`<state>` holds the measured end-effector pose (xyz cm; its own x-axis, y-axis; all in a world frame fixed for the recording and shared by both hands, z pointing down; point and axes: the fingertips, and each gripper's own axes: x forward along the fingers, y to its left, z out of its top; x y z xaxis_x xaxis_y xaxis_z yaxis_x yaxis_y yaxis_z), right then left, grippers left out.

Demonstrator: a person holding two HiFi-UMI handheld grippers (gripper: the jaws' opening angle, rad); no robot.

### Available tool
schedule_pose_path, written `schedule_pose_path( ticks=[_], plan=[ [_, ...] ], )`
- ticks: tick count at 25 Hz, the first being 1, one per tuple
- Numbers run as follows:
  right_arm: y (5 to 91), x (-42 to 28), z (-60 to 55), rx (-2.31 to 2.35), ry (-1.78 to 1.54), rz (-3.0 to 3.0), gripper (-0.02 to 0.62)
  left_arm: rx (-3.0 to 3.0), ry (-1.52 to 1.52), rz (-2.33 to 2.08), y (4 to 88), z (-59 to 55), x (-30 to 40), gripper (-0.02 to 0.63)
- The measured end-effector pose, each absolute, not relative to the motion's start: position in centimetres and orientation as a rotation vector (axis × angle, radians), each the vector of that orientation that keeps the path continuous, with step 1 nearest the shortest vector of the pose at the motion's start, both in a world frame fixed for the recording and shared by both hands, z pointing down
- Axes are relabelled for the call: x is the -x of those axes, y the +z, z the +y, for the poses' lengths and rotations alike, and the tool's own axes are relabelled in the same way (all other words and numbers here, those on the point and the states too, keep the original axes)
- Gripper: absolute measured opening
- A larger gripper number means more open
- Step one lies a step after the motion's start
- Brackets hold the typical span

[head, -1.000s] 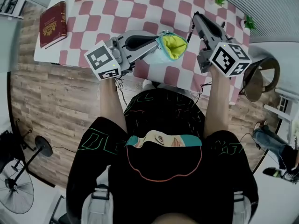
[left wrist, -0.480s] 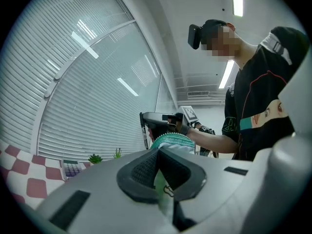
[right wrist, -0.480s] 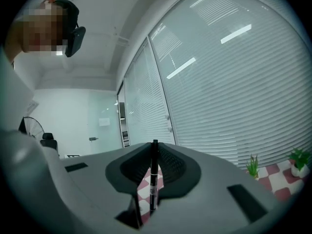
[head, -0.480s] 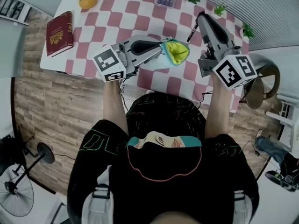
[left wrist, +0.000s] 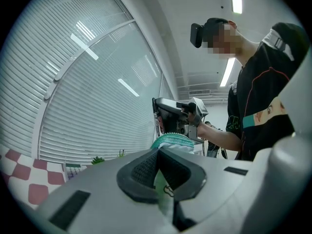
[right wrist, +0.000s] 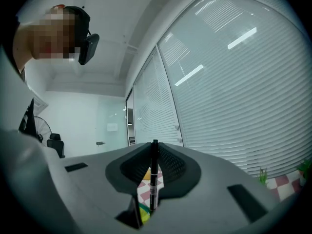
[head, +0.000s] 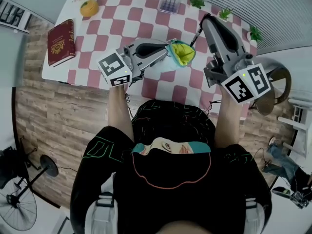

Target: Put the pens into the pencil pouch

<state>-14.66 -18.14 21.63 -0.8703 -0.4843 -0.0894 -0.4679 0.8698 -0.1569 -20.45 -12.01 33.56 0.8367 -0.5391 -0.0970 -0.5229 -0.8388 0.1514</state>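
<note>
Head view: my left tool (head: 165, 50) is clenched on the near edge of the pencil pouch (head: 181, 52), which is teal outside with a yellow lining and has its mouth gaping toward my right side. My right tool (head: 204, 19) sits to the right of it and grips a black pen (head: 196, 34). The pen slants down-left with its lower end just beside the pouch mouth, not inside. Both are over the pink-and-white checked desk (head: 141, 13); I cannot tell if the pouch clears it.

Left gripper view: left tool (left wrist: 158, 172) has its pads closed tight on a thin fold of pouch fabric (left wrist: 162, 186). The teal pouch rim bulges just past the tips. My right tool (left wrist: 178, 113) shows beyond it, level, close to the rim.

Right gripper view: right tool (right wrist: 154, 165) is clamped on the pen (right wrist: 154, 174), which stands upright across the pads, its top poking above them. A yellow bit of pouch (right wrist: 143, 212) shows low in the gap.

Elsewhere on the desk: a dark red book (head: 61, 35) at the left edge, a small orange object (head: 89, 8) at the far left, and small green plants (head: 197, 2) along the far right side. All are well apart from the tools.
</note>
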Motion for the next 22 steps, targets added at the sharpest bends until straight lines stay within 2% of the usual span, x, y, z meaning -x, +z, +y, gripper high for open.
schedule_pose_path(
  ticks=[8,22],
  plan=[
    [21.6,16.3,-16.0,0.643,-0.185,2.922,0.049,-2.883,-0.249,-0.892,33.3,-12.9,20.9,0.000],
    [27.1,16.9,-14.9,0.693,-0.331,2.959,0.049,-2.850,-0.388,-0.994,32.1,-12.2,22.5,0.000]
  ],
)
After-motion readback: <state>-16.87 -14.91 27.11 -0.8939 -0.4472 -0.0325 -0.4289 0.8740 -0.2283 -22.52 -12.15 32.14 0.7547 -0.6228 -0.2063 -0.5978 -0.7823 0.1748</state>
